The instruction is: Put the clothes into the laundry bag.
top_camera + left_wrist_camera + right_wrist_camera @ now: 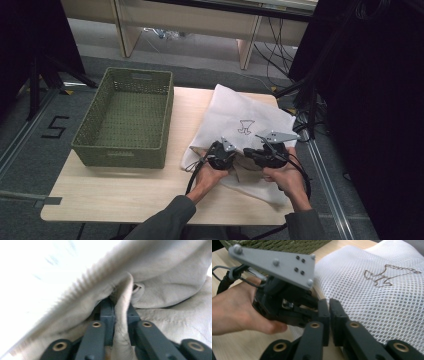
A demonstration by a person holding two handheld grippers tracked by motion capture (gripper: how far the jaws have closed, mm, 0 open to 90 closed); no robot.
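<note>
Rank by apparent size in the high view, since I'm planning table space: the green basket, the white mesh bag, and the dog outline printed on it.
1. White mesh bag and green basket: look alike in spread, so no ranking.
2. Dog outline: clearly smallest.

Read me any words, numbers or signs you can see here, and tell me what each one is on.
"5": a dark numeral on the grey floor, left of the table.
No letters on the white mesh bag; it carries only a small dark outline drawing, an emblem rather than text.
No label can be made out on the green basket.
</note>
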